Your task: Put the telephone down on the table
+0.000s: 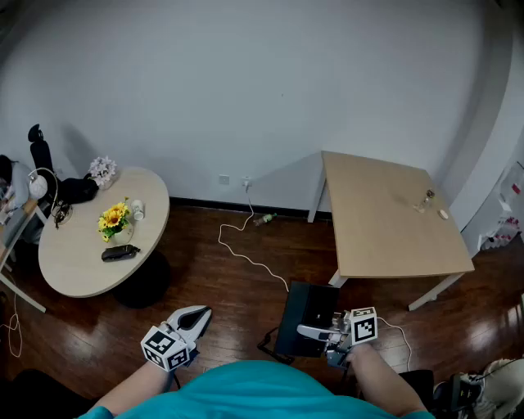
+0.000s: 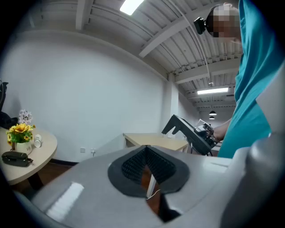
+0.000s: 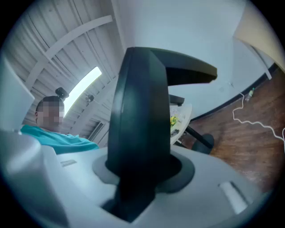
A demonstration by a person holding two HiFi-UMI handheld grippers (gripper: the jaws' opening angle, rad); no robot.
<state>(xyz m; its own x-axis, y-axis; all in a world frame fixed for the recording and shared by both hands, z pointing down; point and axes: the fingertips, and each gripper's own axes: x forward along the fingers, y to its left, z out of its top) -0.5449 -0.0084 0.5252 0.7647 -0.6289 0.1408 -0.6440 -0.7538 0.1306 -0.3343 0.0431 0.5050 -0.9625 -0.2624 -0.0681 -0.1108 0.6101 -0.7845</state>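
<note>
Setting: sparse office-type room, not a home. Evidence:
- plain white wall (image 1: pixel 246 82) on all visible sides, dark skirting along its base;
- dark wood floor (image 1: pixel 205 278);
- open ceiling with exposed beams (image 2: pixel 169 31) and a strip light (image 2: pixel 132 5);
- two pale work surfaces well apart: round desk (image 1: pixel 82 262) at left, square desk (image 1: pixel 385 229) at right against the wall;
- wall socket (image 1: pixel 246 182) between them, white cable (image 1: pixel 246 258) trailing from it across the floor;
- sunflowers (image 1: pixel 113 218) on the round desk.
</note>
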